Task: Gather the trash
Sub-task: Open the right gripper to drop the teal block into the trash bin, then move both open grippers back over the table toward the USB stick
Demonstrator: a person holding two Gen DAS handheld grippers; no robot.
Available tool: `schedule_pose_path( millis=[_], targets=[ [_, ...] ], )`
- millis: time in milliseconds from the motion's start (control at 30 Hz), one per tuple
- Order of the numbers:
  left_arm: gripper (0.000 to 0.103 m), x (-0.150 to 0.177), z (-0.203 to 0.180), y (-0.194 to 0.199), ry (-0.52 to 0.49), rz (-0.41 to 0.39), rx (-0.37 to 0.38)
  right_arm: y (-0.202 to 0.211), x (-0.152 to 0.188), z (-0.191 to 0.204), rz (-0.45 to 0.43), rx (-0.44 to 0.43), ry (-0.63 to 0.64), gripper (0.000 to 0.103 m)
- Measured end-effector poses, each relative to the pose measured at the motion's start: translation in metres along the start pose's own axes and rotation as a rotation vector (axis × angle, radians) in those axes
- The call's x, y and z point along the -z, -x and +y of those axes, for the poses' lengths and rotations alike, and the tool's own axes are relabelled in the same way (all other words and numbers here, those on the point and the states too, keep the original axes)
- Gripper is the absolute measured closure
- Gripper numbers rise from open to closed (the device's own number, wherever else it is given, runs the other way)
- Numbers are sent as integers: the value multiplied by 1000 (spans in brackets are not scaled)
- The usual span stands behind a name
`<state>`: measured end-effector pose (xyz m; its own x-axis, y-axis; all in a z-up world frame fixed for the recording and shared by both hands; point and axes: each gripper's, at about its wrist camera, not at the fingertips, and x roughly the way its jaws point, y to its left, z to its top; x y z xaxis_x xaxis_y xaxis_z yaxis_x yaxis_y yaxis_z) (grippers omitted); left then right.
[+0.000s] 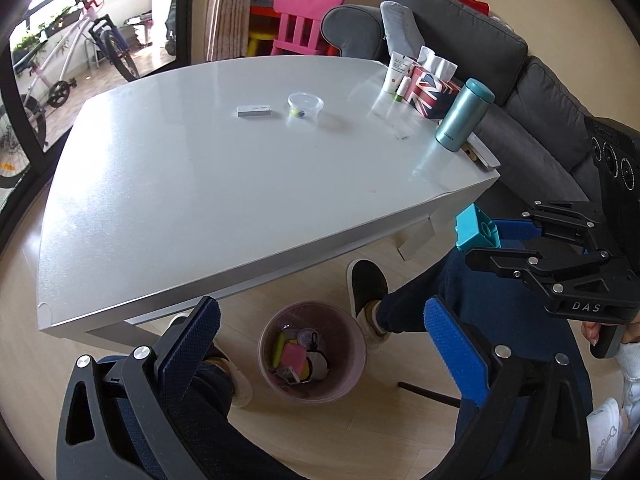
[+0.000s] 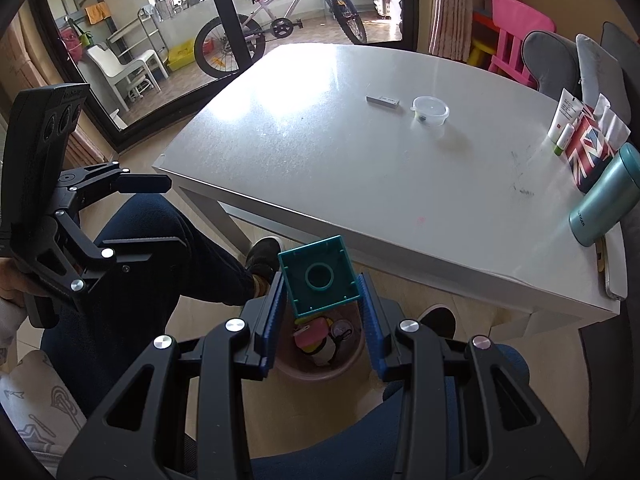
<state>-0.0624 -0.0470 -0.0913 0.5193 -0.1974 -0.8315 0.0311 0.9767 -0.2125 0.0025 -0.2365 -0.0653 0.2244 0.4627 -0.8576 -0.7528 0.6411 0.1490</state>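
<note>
My right gripper point(image 2: 322, 284) is shut on a teal toy block point(image 2: 319, 280) and holds it in the air above a pink trash bin point(image 2: 320, 370) on the floor. The bin point(image 1: 314, 354) holds several bits of trash. In the left wrist view the right gripper point(image 1: 492, 240) with the block point(image 1: 478, 232) is at the right, off the table's near edge. My left gripper point(image 1: 324, 344) is open and empty, over the bin; it also shows in the right wrist view point(image 2: 156, 212). On the white table point(image 1: 200, 184) lie a small white box point(image 1: 255, 111) and a clear lidded tub point(image 1: 305, 105).
A teal flask point(image 1: 464, 114), a flag-print tissue box point(image 1: 430, 90), a white tube point(image 1: 396, 72) and a flat device point(image 1: 482, 156) stand along the table's right edge. A grey sofa point(image 1: 532, 92) is behind it. The person's legs and shoes point(image 1: 366, 284) flank the bin.
</note>
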Motion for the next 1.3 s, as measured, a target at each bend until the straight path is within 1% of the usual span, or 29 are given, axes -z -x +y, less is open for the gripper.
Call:
schedule_pose_path(
  millis=[167, 400, 767, 800, 833, 900, 933, 1000, 1100, 1300],
  targets=[
    [5, -2, 8, 4, 24, -13, -22, -3, 1, 2, 6, -9, 6, 67],
    [5, -2, 23, 15, 74, -40, -30, -10, 2, 11, 26, -26, 24, 67],
    [5, -2, 35, 20, 102, -55, -43, -17, -1, 25, 44, -56, 56, 66],
    [5, -2, 35, 20, 102, -56, -43, -16, -2, 25, 44, -57, 58, 62],
    [5, -1, 35, 20, 101, -55, -44, -16, -2, 25, 41, -51, 61, 56],
    [5, -1, 35, 19, 100, -52, -42, -15, -3, 23, 23, -47, 55, 19],
    [5, -1, 36, 20, 100, -51, -43, -14, -3, 22, 16, -43, 50, 14],
    [5, -1, 36, 18, 100, -48, -44, -14, -3, 20, 18, -27, 43, 9],
    [5, -1, 34, 17, 94, -43, -43, -14, -5, 17, 23, -19, 27, 7],
    [5, -2, 32, 14, 90, -35, -39, -16, -3, 9, 29, 0, 2, 6]
  ],
)
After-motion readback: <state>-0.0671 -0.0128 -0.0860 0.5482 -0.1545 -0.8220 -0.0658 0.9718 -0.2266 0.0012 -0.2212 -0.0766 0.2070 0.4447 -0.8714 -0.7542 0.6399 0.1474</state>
